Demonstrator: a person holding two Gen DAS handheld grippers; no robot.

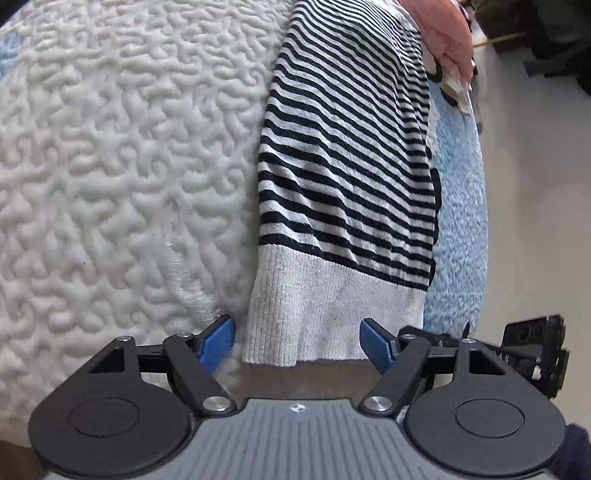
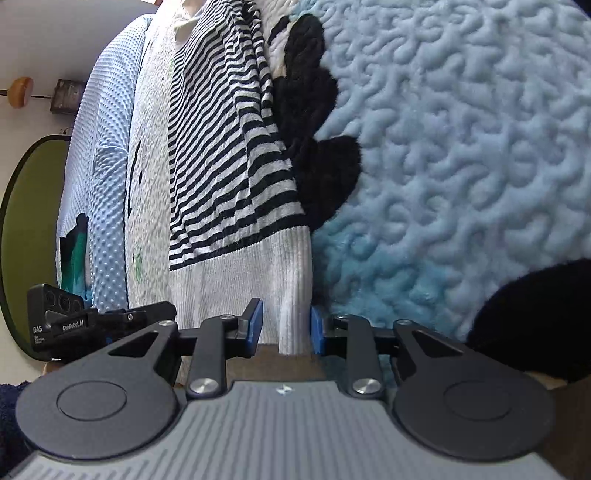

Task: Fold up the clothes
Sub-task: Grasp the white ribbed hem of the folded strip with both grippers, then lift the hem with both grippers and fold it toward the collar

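Note:
A black-and-white striped sweater (image 1: 343,155) with a white ribbed hem (image 1: 325,317) lies stretched along a bed. In the left wrist view my left gripper (image 1: 297,345) is open at the hem's edge. One blue pad (image 1: 218,341) sits just off the hem's left corner and the other rests over its right part. In the right wrist view the sweater (image 2: 218,155) shows a folded-over layer. My right gripper (image 2: 286,326) straddles the hem's right corner (image 2: 293,325) with its jaws narrow. One blue pad (image 2: 316,328) touches the fabric; a small gap shows at the other.
The bed carries a bumpy fleece blanket, white (image 1: 122,166) and light blue (image 2: 461,147), with black patches (image 2: 317,110). A pink garment (image 1: 443,33) lies beyond the sweater. Pale floor (image 1: 535,184) runs beside the bed. A green round object (image 2: 33,221) stands past its edge.

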